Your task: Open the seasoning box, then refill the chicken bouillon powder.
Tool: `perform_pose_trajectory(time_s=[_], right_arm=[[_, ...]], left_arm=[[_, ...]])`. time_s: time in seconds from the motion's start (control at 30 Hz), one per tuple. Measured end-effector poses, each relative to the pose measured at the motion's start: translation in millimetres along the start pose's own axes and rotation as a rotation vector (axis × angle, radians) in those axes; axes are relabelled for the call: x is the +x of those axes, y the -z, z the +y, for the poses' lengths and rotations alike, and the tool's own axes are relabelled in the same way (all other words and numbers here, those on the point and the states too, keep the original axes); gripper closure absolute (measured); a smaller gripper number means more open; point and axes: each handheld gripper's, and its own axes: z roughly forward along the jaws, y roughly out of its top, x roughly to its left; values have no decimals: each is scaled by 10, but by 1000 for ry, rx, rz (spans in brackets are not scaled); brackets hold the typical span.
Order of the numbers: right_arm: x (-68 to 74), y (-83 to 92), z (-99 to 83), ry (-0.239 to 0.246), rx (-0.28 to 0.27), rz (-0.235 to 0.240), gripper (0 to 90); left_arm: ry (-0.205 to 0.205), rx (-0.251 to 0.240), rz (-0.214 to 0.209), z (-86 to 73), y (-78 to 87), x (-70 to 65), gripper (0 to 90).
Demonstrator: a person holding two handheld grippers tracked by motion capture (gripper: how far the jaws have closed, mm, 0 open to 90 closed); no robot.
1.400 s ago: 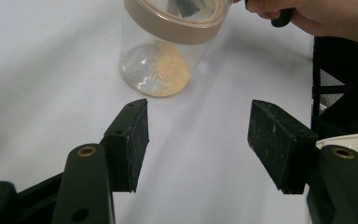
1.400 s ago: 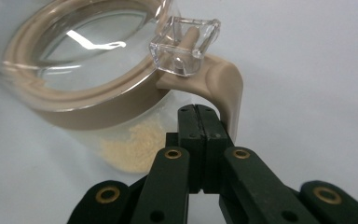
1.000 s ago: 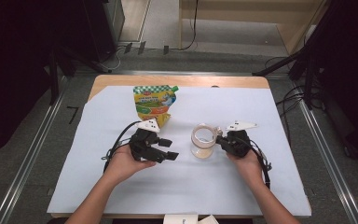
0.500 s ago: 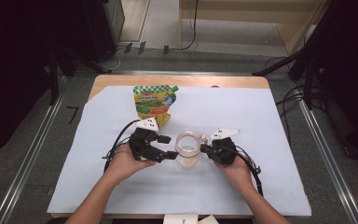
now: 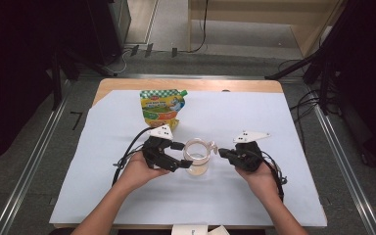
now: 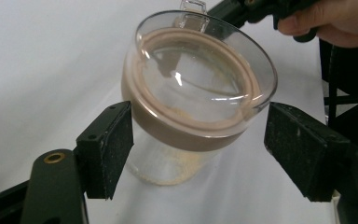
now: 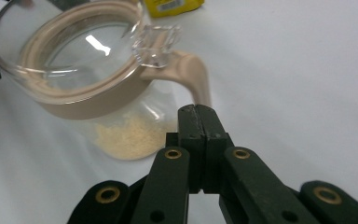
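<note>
Mid-sheet, jar (image 5: 197,155), jaws flanking, clear margins

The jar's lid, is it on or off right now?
On. The clear lid sits in the jar's tan collar, its tab above the handle.

Jar (image 5: 197,155) on table (image 5: 274,205) between both tools, pouch (image 5: 161,107) behind it.

jar (image 6: 200,93): clear glossy glass, smooth beige plastic collar | pads (image 6: 109,144): matt black, rough | pouch (image 5: 161,105): glossy printed plastic | bench (image 5: 274,85): wood, matt white sheet (image 5: 254,117)
</note>
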Motion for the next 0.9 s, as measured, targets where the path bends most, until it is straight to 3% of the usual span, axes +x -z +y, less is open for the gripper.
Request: perform_pose_trajectory(time_s=[0.2,0.37,0.6,0.9], right_arm=[[-128,-71,18,-32,-2,-33,900],[-126,-171,33,-38,6,-43,900],[-81,-237,54,-28,12,-54,900],[-69,-240,58,-38,10,-51,900]], left_arm=[[-37,-17,33,13,-137,-27,152],[-88,-28,92,31,-215,-90,125],[-89,-37,136,80,-301,-153,105],[-101,-9,146,107,-290,-172,106]])
